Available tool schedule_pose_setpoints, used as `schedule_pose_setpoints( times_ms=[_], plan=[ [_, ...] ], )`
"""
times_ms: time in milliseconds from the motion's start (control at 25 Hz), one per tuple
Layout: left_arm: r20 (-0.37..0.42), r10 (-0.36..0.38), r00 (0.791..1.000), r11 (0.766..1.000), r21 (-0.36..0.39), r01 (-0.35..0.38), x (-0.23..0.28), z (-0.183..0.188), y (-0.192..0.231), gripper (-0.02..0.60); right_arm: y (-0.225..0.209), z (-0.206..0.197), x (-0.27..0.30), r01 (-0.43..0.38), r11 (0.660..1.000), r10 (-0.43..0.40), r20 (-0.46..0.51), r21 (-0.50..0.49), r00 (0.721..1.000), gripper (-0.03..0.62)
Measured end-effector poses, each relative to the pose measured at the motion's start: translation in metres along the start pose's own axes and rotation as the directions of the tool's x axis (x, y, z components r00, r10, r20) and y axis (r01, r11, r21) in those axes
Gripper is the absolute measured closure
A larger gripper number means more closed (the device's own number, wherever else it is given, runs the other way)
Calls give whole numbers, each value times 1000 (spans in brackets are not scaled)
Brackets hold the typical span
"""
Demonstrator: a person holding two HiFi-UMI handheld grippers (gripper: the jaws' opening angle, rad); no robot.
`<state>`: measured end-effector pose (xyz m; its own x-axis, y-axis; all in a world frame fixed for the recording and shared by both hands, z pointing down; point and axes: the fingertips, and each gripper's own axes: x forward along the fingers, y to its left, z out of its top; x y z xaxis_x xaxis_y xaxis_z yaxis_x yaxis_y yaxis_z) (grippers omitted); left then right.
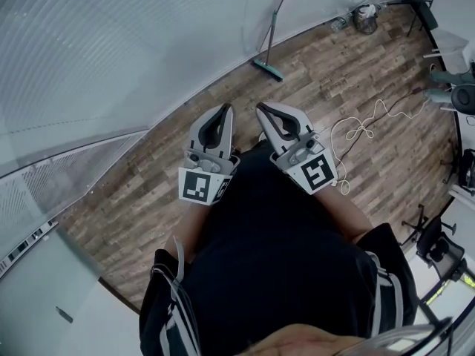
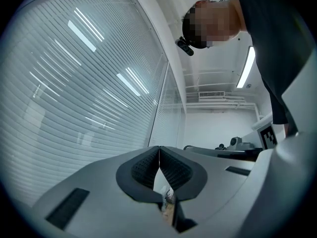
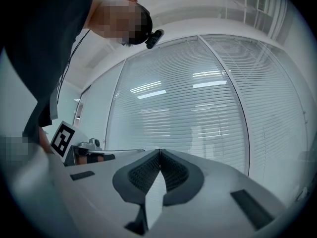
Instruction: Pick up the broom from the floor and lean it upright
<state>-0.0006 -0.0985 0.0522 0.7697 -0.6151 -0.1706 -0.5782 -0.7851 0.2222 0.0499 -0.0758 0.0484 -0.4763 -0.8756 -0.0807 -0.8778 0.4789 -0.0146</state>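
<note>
The broom (image 1: 269,47) stands upright against the glass wall with blinds, its green head (image 1: 267,70) on the wood floor. In the head view my left gripper (image 1: 226,107) and right gripper (image 1: 260,108) are side by side in front of my body, well short of the broom. Both are shut and hold nothing. In the left gripper view the left gripper (image 2: 159,148) has its tips touching, aimed at the blinds. The right gripper (image 3: 160,151) is likewise shut with nothing between its pads.
A white cable (image 1: 364,128) lies looped on the floor at the right. A bucket (image 1: 364,17) stands at the far wall. Black stands (image 1: 427,232) and equipment (image 1: 453,87) crowd the right edge. The glass wall (image 1: 111,58) runs along the left.
</note>
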Motion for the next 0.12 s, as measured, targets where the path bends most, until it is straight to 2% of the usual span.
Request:
schedule_pose_setpoints(
  times_ms=[120],
  plan=[
    [-2,-10,1000,1000,-17,10,-4,-3,5,561,11,0,1,-2,999,3,1,-33,1000,574]
  ],
)
